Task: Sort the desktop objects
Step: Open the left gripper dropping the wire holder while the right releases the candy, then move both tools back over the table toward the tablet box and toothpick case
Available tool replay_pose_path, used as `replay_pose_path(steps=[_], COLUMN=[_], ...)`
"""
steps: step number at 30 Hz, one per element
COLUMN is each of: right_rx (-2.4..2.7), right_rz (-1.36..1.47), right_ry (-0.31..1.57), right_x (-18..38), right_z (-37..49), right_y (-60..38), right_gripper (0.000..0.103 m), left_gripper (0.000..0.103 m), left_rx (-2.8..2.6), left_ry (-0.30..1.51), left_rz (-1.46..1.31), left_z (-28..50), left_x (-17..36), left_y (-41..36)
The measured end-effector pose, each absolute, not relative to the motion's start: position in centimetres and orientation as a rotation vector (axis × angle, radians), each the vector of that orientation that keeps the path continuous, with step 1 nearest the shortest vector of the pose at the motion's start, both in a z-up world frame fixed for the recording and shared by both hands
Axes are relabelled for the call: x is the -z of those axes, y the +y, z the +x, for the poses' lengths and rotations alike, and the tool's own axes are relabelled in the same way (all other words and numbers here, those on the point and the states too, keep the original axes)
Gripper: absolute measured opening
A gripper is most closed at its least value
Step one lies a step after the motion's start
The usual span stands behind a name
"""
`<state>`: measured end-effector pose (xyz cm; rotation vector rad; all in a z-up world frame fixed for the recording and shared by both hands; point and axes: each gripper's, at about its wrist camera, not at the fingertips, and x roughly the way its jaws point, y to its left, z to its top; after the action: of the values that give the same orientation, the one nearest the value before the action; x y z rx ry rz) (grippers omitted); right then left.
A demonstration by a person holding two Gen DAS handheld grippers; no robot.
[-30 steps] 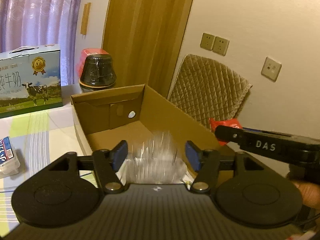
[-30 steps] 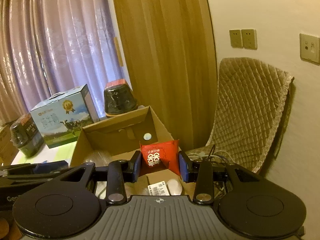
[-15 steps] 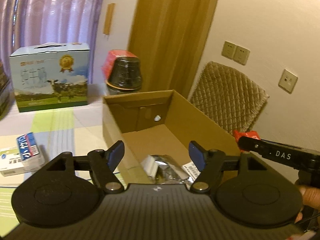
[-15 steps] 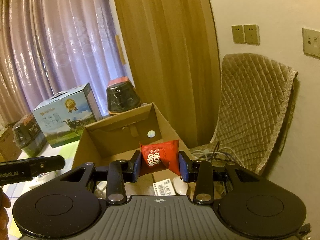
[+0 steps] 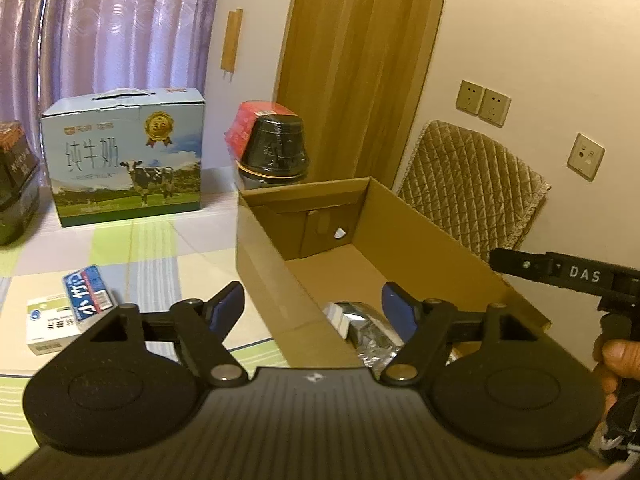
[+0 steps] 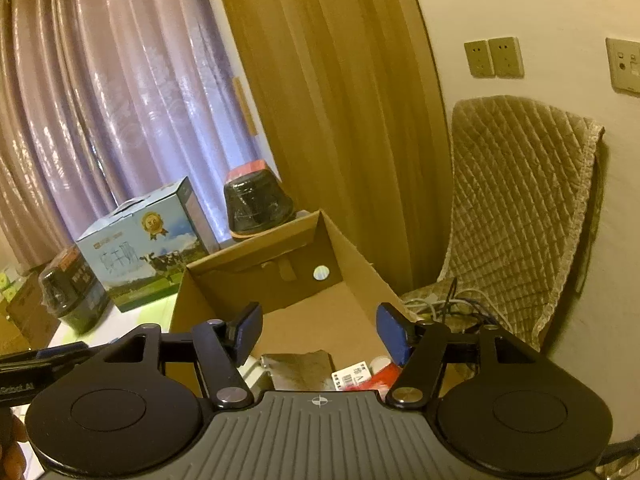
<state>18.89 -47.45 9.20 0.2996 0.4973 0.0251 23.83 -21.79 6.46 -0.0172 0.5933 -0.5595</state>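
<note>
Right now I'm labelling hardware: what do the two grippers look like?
Both are matte black with round side discs, ribbed grey bodies and blue finger pads. The right gripper carries white "DAS" lettering; the left gripper shows partial white lettering.

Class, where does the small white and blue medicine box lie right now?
In the left wrist view, the small white and blue medicine box lies on the checked tablecloth, left of the open cardboard box.

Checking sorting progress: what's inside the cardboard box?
Inside the cardboard box: a silvery packet, a barcode label and a red packet. The right tongs hide the near end.
</note>
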Motion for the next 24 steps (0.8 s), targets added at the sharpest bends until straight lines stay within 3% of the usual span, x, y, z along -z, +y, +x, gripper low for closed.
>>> replay_pose_path(steps=[10,18,24], right_rx=[-0.065,-0.103,-0.138], right_rz=[0.291,0.268,0.235], right_ry=[0.481,0.456,0.447], right_x=[-10.3,-11.7,-12.8], right_z=[18.4,18.0,17.9], right_y=[-45.4,-42.1,-38.6], right_gripper=[0.066,0.075,0.08], left_gripper=[0.076,0.081,0.089], left_rx=[0.53,0.471,0.44], left_ry=[0.596,0.618,0.611], left_rz=[0.01,0.025,0.019], left_z=[23.5,23.3,22.8], left_x=[-6.3,-6.1,-6.5], left_y=[-19.7,-16.6,-13.7])
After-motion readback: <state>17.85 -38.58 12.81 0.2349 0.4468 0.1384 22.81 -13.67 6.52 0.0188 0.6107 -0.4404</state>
